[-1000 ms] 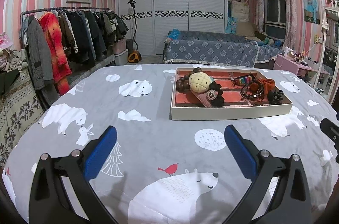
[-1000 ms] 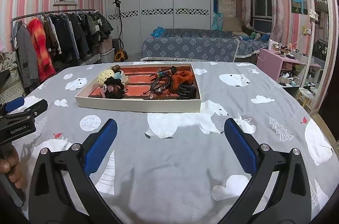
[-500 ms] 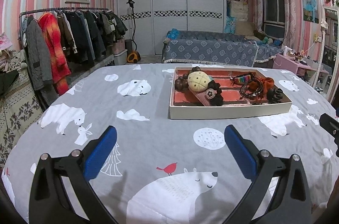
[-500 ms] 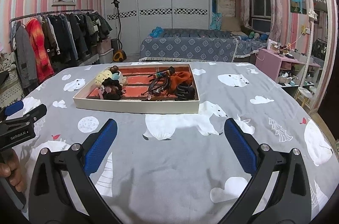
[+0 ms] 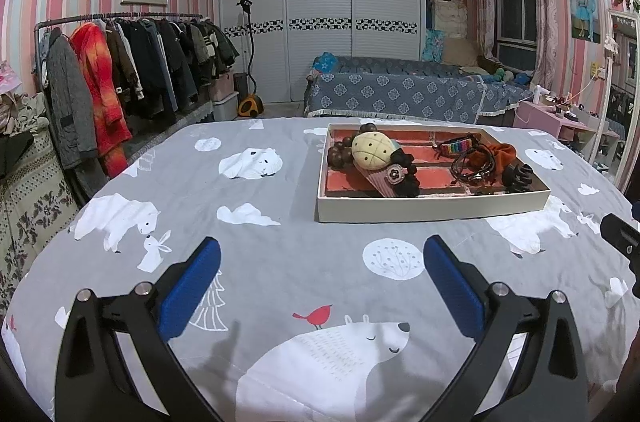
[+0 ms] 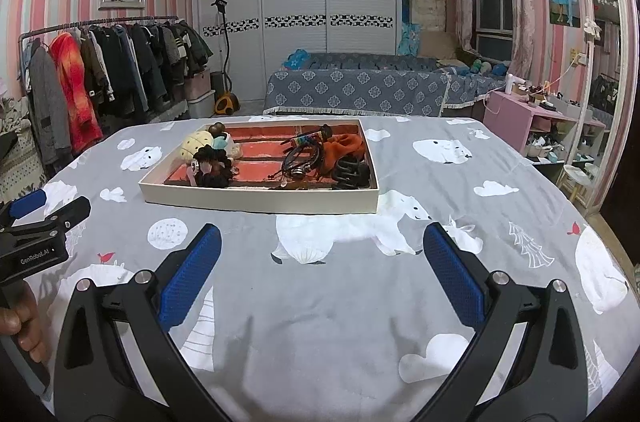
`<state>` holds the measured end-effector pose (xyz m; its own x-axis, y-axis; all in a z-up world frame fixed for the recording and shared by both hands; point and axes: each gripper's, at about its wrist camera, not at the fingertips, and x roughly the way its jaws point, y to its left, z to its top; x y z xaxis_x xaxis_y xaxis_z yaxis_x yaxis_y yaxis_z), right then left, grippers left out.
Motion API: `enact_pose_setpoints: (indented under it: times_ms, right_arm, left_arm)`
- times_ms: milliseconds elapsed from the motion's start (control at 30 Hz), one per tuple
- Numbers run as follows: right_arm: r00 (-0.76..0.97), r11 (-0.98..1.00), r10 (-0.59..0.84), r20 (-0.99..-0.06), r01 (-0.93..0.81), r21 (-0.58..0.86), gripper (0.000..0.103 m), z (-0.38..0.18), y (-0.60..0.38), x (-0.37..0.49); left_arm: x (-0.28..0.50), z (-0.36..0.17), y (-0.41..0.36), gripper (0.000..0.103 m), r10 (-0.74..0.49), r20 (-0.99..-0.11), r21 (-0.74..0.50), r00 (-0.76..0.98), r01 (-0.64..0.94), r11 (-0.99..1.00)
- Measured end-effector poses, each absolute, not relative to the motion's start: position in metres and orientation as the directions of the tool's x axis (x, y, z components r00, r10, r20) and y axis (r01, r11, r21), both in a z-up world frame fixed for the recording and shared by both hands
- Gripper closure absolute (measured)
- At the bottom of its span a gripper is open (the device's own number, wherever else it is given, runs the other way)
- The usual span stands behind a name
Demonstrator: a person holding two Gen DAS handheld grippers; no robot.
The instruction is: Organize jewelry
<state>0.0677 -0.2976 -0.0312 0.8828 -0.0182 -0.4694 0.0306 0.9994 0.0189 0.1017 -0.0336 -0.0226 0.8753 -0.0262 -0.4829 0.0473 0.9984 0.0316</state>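
Note:
A cream tray with a red lining (image 5: 432, 211) (image 6: 260, 201) stands on the grey bear-print cloth ahead of both grippers. It holds a cream round plush clip (image 5: 372, 151) (image 6: 197, 144), a black scrunchie (image 5: 404, 178) (image 6: 214, 168), dark beads (image 5: 338, 155), black cord bracelets (image 5: 472, 164) (image 6: 302, 162), a rainbow band (image 5: 454, 147), an orange scrunchie (image 5: 502, 154) (image 6: 344, 150) and a black claw clip (image 5: 518, 178) (image 6: 352, 173). My left gripper (image 5: 320, 286) is open and empty, well short of the tray. My right gripper (image 6: 320, 282) is open and empty too.
The left gripper shows at the left edge of the right wrist view (image 6: 36, 230). A clothes rack (image 5: 120, 78) stands to the left, a bed with a blue cover (image 5: 400, 94) behind, a pink side table (image 6: 532, 118) to the right.
Both views have shifted only slightly; the tray sits marginally further left in each. Both grippers stay open and empty.

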Motion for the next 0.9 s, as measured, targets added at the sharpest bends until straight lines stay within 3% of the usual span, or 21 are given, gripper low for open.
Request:
enact_pose_setpoints:
  times_ms: [900]
  right_arm:
    - [0.88,0.999,-0.011,-0.474,0.024,0.022,0.005,-0.0344,-0.296,0.0696]
  left_arm:
    - [0.1004,-0.0237,-0.0322,0.004,-0.041,-0.489,0.011,0.871,0.053,0.999]
